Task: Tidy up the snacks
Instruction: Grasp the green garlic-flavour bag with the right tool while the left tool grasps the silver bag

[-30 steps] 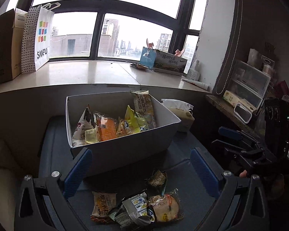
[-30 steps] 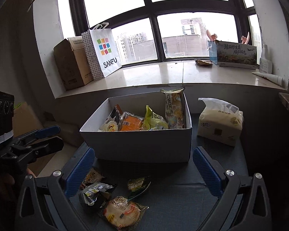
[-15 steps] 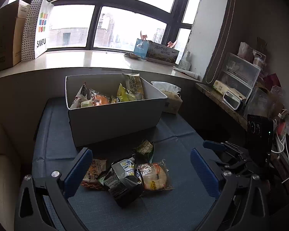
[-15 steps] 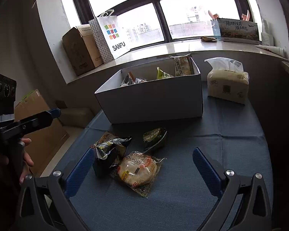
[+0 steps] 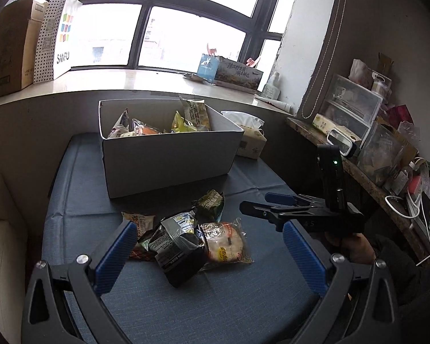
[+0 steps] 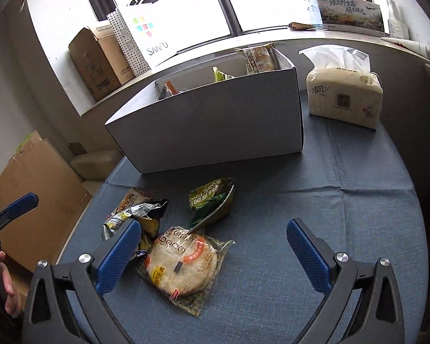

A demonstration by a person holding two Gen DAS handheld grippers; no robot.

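A white box (image 5: 169, 157) holding several snack packets stands at the far side of the blue table (image 5: 209, 301); it also shows in the right wrist view (image 6: 215, 126). In front of it lie loose snacks: a round pastry pack (image 6: 182, 263) (image 5: 225, 242), a green packet (image 6: 212, 200) (image 5: 210, 205), a black-silver bag (image 5: 177, 246) (image 6: 137, 215) and an orange packet (image 5: 139, 223). My left gripper (image 5: 209, 249) is open above the black-silver bag. My right gripper (image 6: 213, 249) is open just above the pastry pack and shows side-on in the left wrist view (image 5: 261, 209).
A tissue pack (image 6: 344, 97) stands right of the box. The window sill holds a cardboard box (image 6: 97, 63), a SANFU bag (image 6: 146, 34) and a printed carton (image 6: 349, 14). Cluttered shelves (image 5: 358, 120) lie to the right. A cardboard sheet (image 6: 28, 200) leans at left.
Both grippers have moved back from the box and tilted down over the loose snacks, which now sit between their open fingers. The right gripper has come closer to the pastry pack.
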